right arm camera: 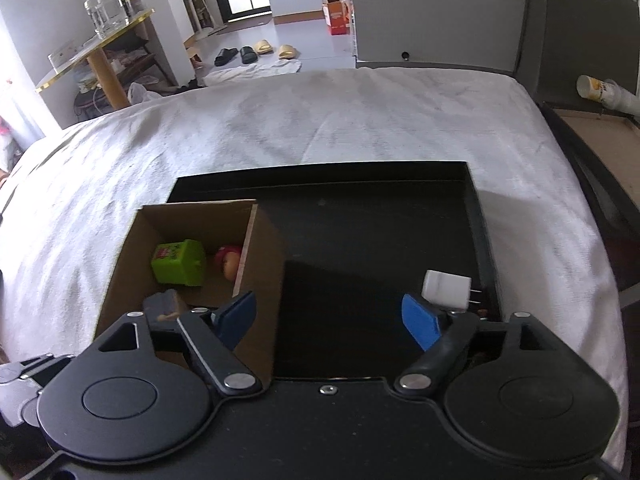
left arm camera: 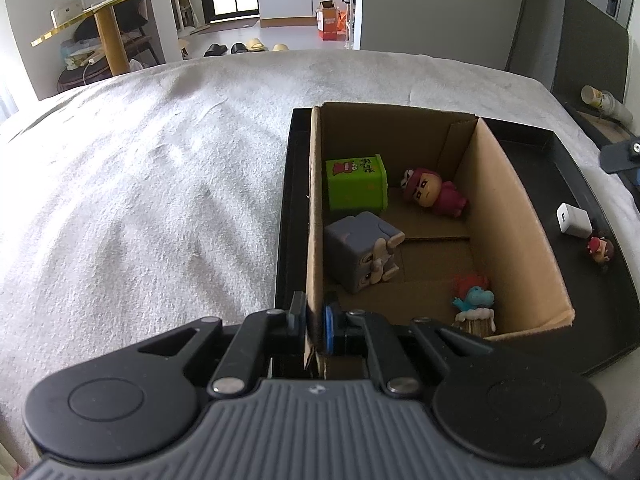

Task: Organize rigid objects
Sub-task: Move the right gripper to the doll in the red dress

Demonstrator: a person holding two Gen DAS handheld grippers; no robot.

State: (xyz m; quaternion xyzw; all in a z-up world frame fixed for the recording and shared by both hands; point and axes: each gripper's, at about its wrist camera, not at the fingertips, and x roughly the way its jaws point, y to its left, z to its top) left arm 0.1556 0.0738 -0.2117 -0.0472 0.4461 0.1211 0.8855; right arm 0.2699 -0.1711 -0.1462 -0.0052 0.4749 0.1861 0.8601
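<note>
White bedding (left arm camera: 140, 184) covers the bed, with a shallow black tray (right arm camera: 360, 232) resting on it. At the tray's left end stands an open cardboard box (left arm camera: 500, 208). The left gripper (left arm camera: 314, 320) is pinched tight on the box's left wall, one pad either side of the cardboard. Inside lie a green cube (left arm camera: 356, 184), a grey block figure (left arm camera: 364, 252), a pink-hooded doll (left arm camera: 434, 192) on its back, and a blue dinosaur figure (left arm camera: 474, 300) near the front corner. Further right, on the bare tray floor, sits a white charger (right arm camera: 446, 290) just beyond the right finger of the right gripper (right arm camera: 332, 320), whose jaws are spread wide and hold nothing. A small red-haired figurine (left arm camera: 600, 249) lies just beside the charger.
</note>
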